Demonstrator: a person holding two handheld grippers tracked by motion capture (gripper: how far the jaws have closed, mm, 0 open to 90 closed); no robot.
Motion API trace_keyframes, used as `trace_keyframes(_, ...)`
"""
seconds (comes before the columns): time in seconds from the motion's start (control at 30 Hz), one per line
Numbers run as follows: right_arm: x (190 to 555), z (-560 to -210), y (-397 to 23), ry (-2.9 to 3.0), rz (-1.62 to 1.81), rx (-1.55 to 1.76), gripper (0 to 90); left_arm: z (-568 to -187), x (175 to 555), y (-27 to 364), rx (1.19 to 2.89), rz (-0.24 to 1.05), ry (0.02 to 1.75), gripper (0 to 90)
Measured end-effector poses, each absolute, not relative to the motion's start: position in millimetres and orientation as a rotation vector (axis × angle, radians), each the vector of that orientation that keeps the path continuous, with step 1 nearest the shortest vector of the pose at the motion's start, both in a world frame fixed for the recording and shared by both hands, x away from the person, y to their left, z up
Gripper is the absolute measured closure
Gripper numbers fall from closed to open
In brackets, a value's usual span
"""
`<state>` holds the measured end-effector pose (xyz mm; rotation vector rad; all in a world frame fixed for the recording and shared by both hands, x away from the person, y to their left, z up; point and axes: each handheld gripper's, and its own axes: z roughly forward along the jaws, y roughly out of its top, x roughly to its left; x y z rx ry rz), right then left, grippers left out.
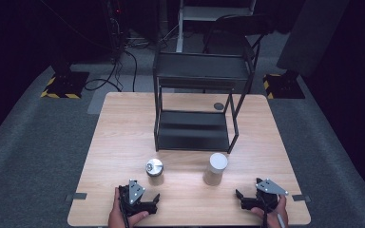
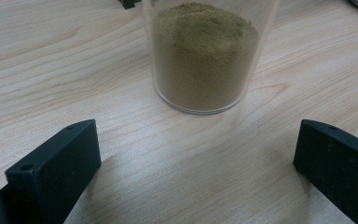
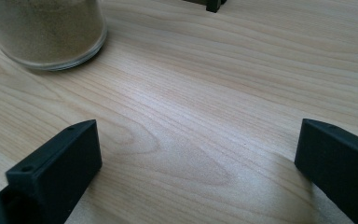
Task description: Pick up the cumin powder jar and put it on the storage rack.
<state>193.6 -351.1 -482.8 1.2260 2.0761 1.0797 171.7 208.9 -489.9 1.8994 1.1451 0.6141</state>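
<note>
Two jars of brownish powder stand on the wooden surface [image 1: 123, 142] in front of a black two-tier shelf [image 1: 195, 128]. The jar with the silver lid [image 1: 154, 171] is just ahead of the left tongs [image 1: 145, 202]; the jar with the white lid [image 1: 216, 168] stands ahead of and to the left of the right tongs [image 1: 247, 199], near but apart. Both pairs of tongs are held low at the near edge, spread wide, with nothing between the jaws.

The step in hand is judged to be the reach for the jars, probably so that they can be set on the shelf. In the left gripper view the silver-lidded jar [image 2: 205, 60] is seen almost centred between the jaws, so a straight, level advance should suffice. In the right gripper view the white-lidded jar [image 3: 46, 32] lies off to the upper left, so the right tongs should first be turned toward it until it is centred. Each jar is best gripped on the glass below the lid, jaws level, and closed gently so that the smooth wall is not tipped or pushed away.
</note>
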Motion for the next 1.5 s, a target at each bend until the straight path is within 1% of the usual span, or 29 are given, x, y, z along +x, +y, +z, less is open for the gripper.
trace_keyframes(0.8,193.6,-482.8,-352.0,2.082,1.082,1.217,0.1,-489.5,172.6,207.5,1.902,0.612,1.142,0.2)
trace_keyframes(0.97,193.6,-482.8,-352.0,2.082,1.082,1.218,0.0,-482.1,174.5,202.8,1.937,0.632,1.146,1.1)
trace_keyframes(1.0,193.7,-482.7,-352.0,2.083,1.082,1.218,0.0,-479.3,171.7,202.9,1.916,0.668,1.122,1.1)
trace_keyframes(1.1,193.6,-482.8,-352.0,2.082,1.082,1.217,0.1,-473.8,172.1,203.7,1.888,0.686,1.118,0.8)
trace_keyframes(1.2,193.5,-482.8,-351.9,2.082,1.081,1.218,0.1,-463.0,178.7,207.2,1.816,0.661,1.146,0.6)
trace_keyframes(1.5,193.5,-482.8,-352.0,2.082,1.082,1.217,0.1,-457.5,192.3,200.1,1.795,0.629,1.129,1.0)
